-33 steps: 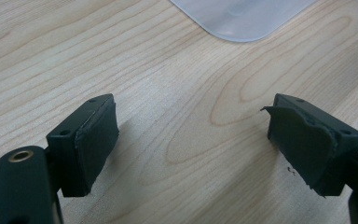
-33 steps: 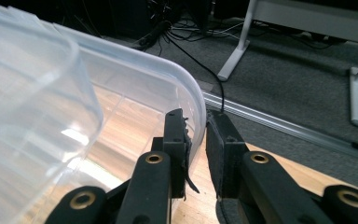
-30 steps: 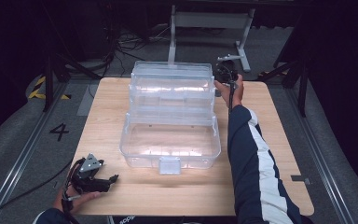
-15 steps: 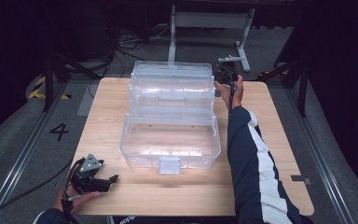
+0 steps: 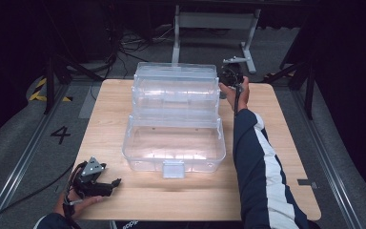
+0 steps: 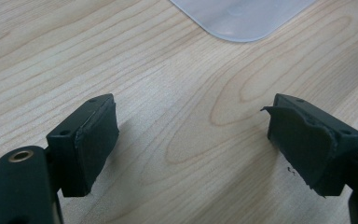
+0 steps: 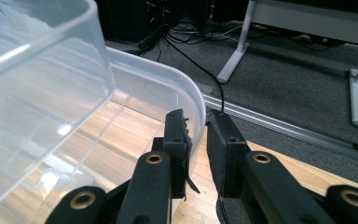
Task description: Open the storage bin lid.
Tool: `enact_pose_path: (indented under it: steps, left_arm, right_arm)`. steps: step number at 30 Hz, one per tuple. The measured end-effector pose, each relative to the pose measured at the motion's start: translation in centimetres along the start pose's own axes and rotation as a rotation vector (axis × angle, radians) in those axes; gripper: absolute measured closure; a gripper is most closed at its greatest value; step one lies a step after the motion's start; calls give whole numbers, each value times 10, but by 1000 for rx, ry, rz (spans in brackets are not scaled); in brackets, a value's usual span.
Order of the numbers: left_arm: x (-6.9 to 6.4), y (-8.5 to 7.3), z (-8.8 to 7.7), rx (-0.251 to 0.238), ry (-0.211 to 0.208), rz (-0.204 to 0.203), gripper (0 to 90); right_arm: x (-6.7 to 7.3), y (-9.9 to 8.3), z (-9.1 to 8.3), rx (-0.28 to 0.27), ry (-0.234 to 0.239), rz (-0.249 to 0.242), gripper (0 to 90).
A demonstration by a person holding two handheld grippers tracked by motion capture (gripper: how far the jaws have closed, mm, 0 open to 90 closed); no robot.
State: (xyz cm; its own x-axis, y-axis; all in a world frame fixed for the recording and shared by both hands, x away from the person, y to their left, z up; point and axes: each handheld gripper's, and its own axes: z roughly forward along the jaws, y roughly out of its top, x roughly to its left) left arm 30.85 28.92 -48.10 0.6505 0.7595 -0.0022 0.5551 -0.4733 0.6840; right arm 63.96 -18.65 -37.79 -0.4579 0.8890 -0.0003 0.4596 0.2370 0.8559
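My left tongs (image 5: 116, 182) lie low at the near left corner of the desk (image 5: 276, 143), in my left hand (image 5: 78, 202). In the left gripper view the jaws stand spread wide, with bare wood grain between the pads (image 6: 93, 140) and nothing held. Just ahead of them a rounded corner of the clear box (image 6: 242, 18) shows, apart from the jaws.

The box (image 5: 174, 143) sits in the middle of the desk, open, its front latch (image 5: 173, 168) facing me. Its deep base is nearest, then a stepped tray (image 5: 175, 95) rises behind it, and the lid (image 5: 176, 71) stands at the far edge.

My right arm, in a dark sleeve (image 5: 259, 176) with a white stripe, reaches along the box's right side to its far right corner. There my right tongs (image 5: 226, 78) pinch the thin clear wall. In the right gripper view the rim (image 7: 193, 100) runs between the two nearly closed pads (image 7: 175, 140), one inside the wall and one outside.

Beyond the desk lie grey floor, cables (image 7: 200, 65) and a white stand (image 5: 214, 21).
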Motion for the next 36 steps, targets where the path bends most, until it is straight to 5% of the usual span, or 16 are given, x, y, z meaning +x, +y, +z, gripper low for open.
enact_pose_path:
  steps: [36]
  left_arm:
    - [-1,0,1,0,-6,-10,165]
  right_arm:
    - [22,-2,-66,-22,22,-146,695]
